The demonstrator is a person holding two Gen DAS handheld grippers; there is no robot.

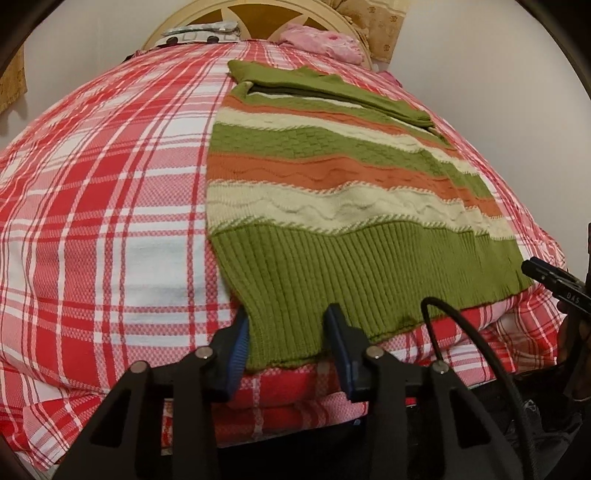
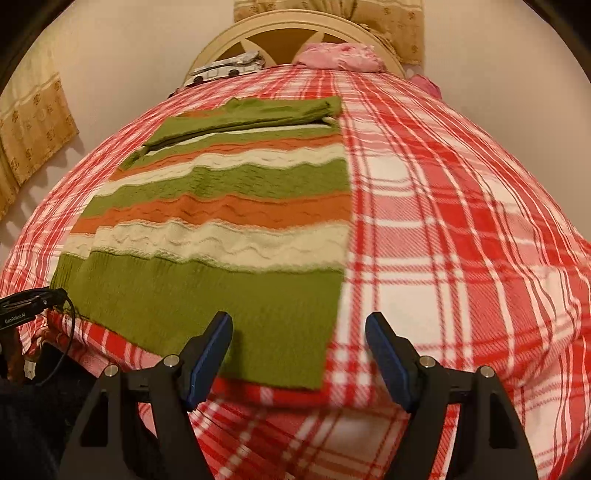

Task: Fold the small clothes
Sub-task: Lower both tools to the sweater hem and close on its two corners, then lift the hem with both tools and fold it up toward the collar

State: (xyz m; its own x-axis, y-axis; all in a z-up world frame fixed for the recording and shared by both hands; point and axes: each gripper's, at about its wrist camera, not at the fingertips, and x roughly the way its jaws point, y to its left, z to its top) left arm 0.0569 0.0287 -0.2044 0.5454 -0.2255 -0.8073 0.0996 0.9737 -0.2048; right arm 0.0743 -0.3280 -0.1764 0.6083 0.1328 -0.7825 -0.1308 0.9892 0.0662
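1. The striped knit sweater [image 1: 332, 206] lies flat on the bed, its ribbed green hem at the near edge of the mattress. Bands of green, orange and cream with wavy cable patterns run across it, and a green sleeve [image 1: 332, 88] is folded over the top.
2. Left gripper [image 1: 288, 332]: its jaws are apart, straddling the near left corner of the hem, with the knit lying between the blue pads [image 1: 240, 343]. They are not closed on it.
3. Right gripper [image 2: 299, 350]: jaws released and wide apart, around the near right corner of the hem. The left pad sits over the green rib, the right pad over the bedsheet. This view is slightly blurred.
4. Writing: the left gripper's body at the edge of the right wrist view reads "GenRobot.AI" [image 2: 14, 317]. The right gripper's body in the left wrist view bears small letters that look like "DAS" [image 1: 567, 295].
5. A black cable [image 1: 461, 332] loops across the lower right of the left wrist view, over the bed's edge.
6. The red-and-white plaid bedsheet [image 1: 110, 184] covers the bed.
7. At the far end stand a cream round headboard [image 2: 295, 26], a pink bundle of cloth [image 2: 340, 55] and a patterned grey-and-white item [image 2: 229, 68].
8. Yellow patterned curtains [image 2: 33, 122] hang against the wall.
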